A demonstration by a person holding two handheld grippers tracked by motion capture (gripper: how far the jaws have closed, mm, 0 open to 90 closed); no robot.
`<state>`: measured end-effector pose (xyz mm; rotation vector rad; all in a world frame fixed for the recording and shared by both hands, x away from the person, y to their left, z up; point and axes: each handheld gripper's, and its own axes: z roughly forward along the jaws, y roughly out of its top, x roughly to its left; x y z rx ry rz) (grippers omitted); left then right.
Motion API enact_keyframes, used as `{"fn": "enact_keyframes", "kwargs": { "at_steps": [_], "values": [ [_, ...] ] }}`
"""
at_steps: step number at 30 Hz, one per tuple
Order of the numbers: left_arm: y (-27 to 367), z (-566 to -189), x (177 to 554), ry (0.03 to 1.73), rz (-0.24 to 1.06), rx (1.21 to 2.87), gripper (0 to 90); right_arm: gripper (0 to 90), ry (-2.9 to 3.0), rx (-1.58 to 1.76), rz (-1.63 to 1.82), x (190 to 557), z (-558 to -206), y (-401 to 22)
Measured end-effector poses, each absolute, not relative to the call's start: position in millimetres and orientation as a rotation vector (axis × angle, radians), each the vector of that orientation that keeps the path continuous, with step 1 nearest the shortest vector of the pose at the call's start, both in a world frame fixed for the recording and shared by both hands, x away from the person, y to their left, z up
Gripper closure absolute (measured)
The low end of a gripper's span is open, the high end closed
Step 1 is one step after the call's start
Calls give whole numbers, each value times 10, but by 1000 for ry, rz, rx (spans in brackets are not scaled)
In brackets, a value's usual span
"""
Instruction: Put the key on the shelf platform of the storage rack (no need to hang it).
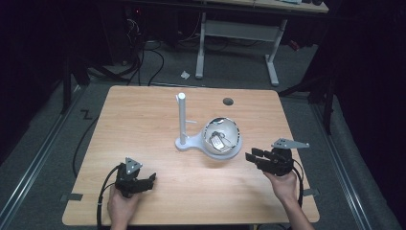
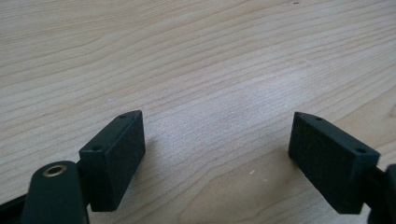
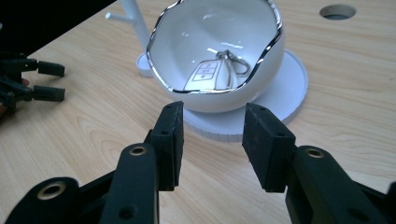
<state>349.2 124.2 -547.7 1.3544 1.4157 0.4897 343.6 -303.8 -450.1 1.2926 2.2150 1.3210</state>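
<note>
The key fob is seen lying in the white bowl at desk centre, long axis approx. along the right hand-held gripper jaws, ring end twd. the far rim. Both the right and the left hand-held gripper are held open, nothing between jaws.

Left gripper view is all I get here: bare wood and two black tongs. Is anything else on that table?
Observer: Yes. A white bowl with a silvery rim sits on a white stand near the table's middle.
Operator: Anything inside it?
Observer: A car key fob with a metal ring lies at the bottom.
Operator: And the other hand?
Observer: The right tongs point at the bowl from close by, jaws apart, nothing between them.
Operator: What is that stand like?
Observer: A tall white post with a small side peg rises from it, left of the bowl.
</note>
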Motion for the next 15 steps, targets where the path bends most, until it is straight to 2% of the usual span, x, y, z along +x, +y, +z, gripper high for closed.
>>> {"fn": "enact_keyframes", "kwargs": {
  "at_steps": [15],
  "values": [
    [1242,-5478,3491,1415,491,1358,191,589,2234,1335,1354,3549,-4746,-2944]
  ]
}}
